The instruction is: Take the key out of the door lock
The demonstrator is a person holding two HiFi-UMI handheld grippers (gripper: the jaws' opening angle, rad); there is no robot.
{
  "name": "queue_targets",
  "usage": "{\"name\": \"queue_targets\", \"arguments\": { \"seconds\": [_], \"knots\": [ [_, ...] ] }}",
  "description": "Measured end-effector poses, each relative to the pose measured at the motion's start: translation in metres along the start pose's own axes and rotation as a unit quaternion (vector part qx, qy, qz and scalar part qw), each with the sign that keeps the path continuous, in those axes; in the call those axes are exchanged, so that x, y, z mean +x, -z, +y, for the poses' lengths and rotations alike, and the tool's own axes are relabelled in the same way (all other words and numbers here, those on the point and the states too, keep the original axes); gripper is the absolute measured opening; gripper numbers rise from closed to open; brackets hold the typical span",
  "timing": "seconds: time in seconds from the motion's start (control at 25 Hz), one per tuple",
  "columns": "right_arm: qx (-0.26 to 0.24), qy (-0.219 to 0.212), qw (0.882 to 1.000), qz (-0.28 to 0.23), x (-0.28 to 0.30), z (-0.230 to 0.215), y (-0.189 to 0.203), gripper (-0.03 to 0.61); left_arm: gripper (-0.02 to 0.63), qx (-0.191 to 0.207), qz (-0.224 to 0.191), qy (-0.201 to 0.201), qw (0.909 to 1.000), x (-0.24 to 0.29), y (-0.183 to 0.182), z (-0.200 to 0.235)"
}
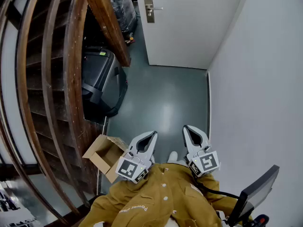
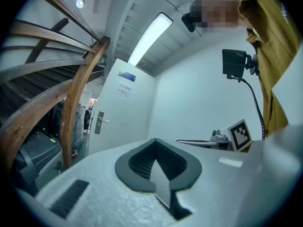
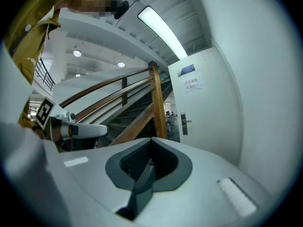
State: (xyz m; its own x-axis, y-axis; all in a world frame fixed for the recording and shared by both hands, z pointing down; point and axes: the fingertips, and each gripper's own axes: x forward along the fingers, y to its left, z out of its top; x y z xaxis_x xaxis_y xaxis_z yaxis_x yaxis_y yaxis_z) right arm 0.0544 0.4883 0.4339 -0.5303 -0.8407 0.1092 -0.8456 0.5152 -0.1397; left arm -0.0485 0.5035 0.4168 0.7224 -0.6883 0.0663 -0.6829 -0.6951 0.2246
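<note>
**Approach stage: both tools empty, door well ahead**

At the far left, the curved brown wooden stair railing (image 1: pixel 71 79) sweeps down beside a dark grey plastic bin (image 1: pixel 102 79). An open brown cardboard box (image 1: pixel 105 154) lies on the floor below it.

Close to the person's mustard-yellow jacket (image 1: pixel 161 197), the left tool (image 1: pixel 152 135) is clenched, its jaws together with nothing between them. The right tool (image 1: pixel 187 129) just beside it is clenched and empty as well.

The white door (image 1: pixel 189 22) stands well apart from both tools, across the grey-blue floor (image 1: pixel 165 103). It carries a brushed-metal lock plate (image 1: pixel 149 8) with a lever handle. The key should sit in that plate, but it is too small to pick out in any view.

I judge the task to be at its very start, with nothing reached or touched. The next move calls for walking up to the door and raising one tool level with the plate. Its jaws would then need to part and close squarely on the key's head, so the key can be drawn straight out along its own axis.
</note>
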Motion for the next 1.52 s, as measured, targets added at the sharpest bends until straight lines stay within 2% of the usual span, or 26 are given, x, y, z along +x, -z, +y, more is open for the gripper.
{"name": "queue_targets", "arguments": {
  "seconds": [0.12,0.44,0.6,0.68,0.8,1.0,1.12,1.32,1.52],
  "knots": [
    [0.004,0.0,1.0,0.004,-0.002,0.008,0.002,0.003,-0.003,0.011,0.011,0.006,0.9999,-0.002,0.002,-0.006],
    [0.001,0.006,1.0,0.006,-0.012,0.007,-0.003,0.002,-0.003,-0.003,0.018,0.016,0.9997,0.001,0.005,-0.019],
    [0.036,-0.013,0.999,0.001,-0.013,0.005,0.001,0.003,-0.003,-0.006,0.019,0.017,0.9997,0.004,0.008,-0.023],
    [0.05,-0.02,0.999,-0.002,-0.013,0.004,0.003,0.094,-0.003,-0.007,0.02,0.016,0.9997,0.005,0.01,-0.024],
    [0.037,-0.004,0.999,-0.001,-0.017,-0.003,0.006,0.039,-0.003,-0.008,0.02,0.011,0.9997,0.006,0.013,-0.024],
    [0.035,0.007,0.999,-0.001,-0.03,-0.03,0.008,0.032,-0.003,-0.01,0.019,-0.015,0.9996,0.02,0.013,-0.015],
    [0.011,0.016,1.0,0.019,-0.029,-0.047,0.017,0.023,-0.003,-0.012,0.024,-0.03,0.9992,0.03,0.015,-0.008],
    [0.018,-0.004,0.999,0.039,-0.008,-0.062,0.033,0.021,-0.003,-0.029,0.03,-0.042,0.9983,0.054,0.026,0.001],
    [0.018,-0.013,0.999,0.049,0.041,-0.095,0.034,0.018,-0.003,-0.032,0.03,-0.041,0.9982,0.101,0.024,0.037]
  ]
}}
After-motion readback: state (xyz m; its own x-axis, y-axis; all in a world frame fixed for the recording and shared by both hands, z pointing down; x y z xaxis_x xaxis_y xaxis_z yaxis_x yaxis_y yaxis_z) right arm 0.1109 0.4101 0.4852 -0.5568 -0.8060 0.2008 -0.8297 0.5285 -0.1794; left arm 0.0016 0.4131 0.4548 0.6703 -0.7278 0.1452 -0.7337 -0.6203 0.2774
